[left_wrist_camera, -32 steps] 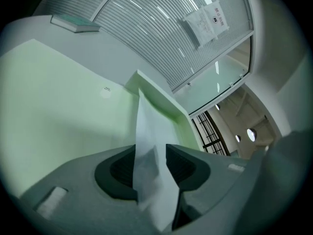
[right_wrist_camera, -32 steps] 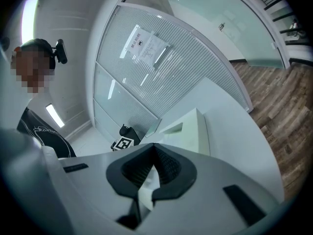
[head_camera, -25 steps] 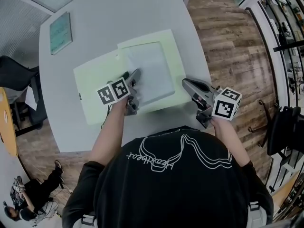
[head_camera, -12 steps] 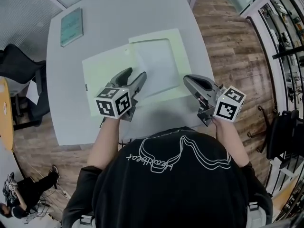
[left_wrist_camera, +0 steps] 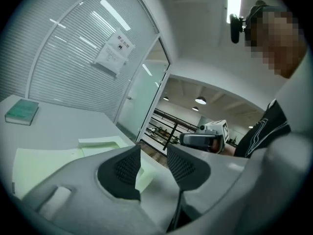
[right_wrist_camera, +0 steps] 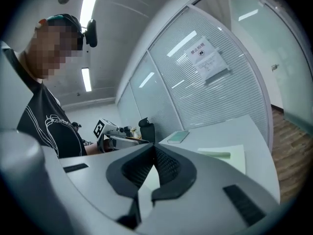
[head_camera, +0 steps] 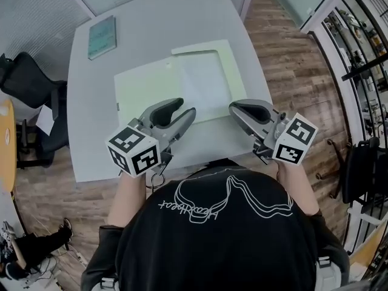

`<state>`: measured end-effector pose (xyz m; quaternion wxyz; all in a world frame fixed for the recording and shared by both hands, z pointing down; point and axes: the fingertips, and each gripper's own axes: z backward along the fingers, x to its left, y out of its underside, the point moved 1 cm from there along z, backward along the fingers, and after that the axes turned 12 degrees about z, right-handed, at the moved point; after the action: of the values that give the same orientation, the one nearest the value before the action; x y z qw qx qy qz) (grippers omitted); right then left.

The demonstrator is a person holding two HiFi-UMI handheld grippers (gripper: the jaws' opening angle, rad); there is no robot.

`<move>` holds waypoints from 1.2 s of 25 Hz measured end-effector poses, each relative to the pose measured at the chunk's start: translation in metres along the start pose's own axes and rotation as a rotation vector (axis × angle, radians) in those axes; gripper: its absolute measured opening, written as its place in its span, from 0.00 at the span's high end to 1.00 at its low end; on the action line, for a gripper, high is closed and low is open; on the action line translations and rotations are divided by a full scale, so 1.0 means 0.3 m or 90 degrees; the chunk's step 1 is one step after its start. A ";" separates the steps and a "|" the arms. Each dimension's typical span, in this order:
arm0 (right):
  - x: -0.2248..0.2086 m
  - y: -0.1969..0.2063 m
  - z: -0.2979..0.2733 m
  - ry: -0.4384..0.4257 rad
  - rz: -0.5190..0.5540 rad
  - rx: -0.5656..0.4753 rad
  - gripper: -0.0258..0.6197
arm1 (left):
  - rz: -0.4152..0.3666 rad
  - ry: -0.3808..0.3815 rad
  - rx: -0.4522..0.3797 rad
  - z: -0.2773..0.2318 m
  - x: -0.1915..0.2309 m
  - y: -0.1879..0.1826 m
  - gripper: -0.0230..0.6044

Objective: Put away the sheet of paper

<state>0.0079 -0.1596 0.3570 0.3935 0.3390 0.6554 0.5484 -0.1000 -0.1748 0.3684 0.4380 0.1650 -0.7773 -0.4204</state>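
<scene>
We are holding the left gripper (left_wrist_camera: pixel 154 152) above the near edge of the grey table (head_camera: pixel 91 132). Its jaws are closing with a clear gap showing between the ribbed pads, and nothing is sitting between them. We are keeping the right gripper (right_wrist_camera: pixel 154 149) clenched, its pad tips meeting on nothing, and it is hanging just off the table's near right corner, touching neither folder nor paper.

The sheet of paper (head_camera: pixel 203 83) is lying in the open pale green folder (head_camera: pixel 142 86), on its right-hand leaf, with a green border showing round it. We cannot tell whether it is tucked under anything. The folder's left leaf is lying bare.

The head view is giving us the whole layout, with a teal book (head_camera: pixel 101 37) resting well apart at the far left corner and a black chair (head_camera: pixel 24 83) standing beside the table. Only the gripper views are showing the blinds behind the table with a printed notice (left_wrist_camera: pixel 115 53) stuck on the glass. Each of them is also catching the opposite gripper's marker cube.
</scene>
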 end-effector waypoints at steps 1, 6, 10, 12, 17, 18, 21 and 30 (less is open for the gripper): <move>0.024 -0.010 0.002 -0.005 0.006 -0.003 0.95 | -0.015 0.008 0.002 0.013 -0.031 0.001 0.71; 0.132 -0.058 0.014 -0.021 0.011 -0.024 0.95 | -0.075 0.025 -0.010 0.067 -0.142 0.005 0.88; 0.215 -0.060 0.019 -0.056 0.018 -0.027 0.95 | -0.064 0.030 -0.027 0.091 -0.175 0.016 0.95; 0.244 -0.049 0.019 -0.065 0.022 -0.025 0.95 | -0.061 0.035 -0.031 0.099 -0.183 0.029 0.95; 0.274 -0.009 0.012 -0.058 0.037 -0.007 0.95 | -0.047 0.050 -0.031 0.113 -0.194 0.057 0.95; 0.277 -0.007 0.012 -0.057 0.036 -0.007 0.95 | -0.045 0.052 -0.030 0.114 -0.197 0.059 0.95; 0.282 -0.002 0.012 -0.047 0.035 -0.008 0.95 | -0.047 0.048 -0.022 0.119 -0.200 0.066 0.95; 0.320 0.014 0.051 -0.028 0.041 -0.010 0.95 | -0.058 0.046 -0.019 0.140 -0.235 0.114 0.95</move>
<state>-0.0228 -0.0678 0.3460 0.3929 0.3689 0.6309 0.5581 -0.0909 -0.0891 0.3463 0.4486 0.2086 -0.7464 -0.4451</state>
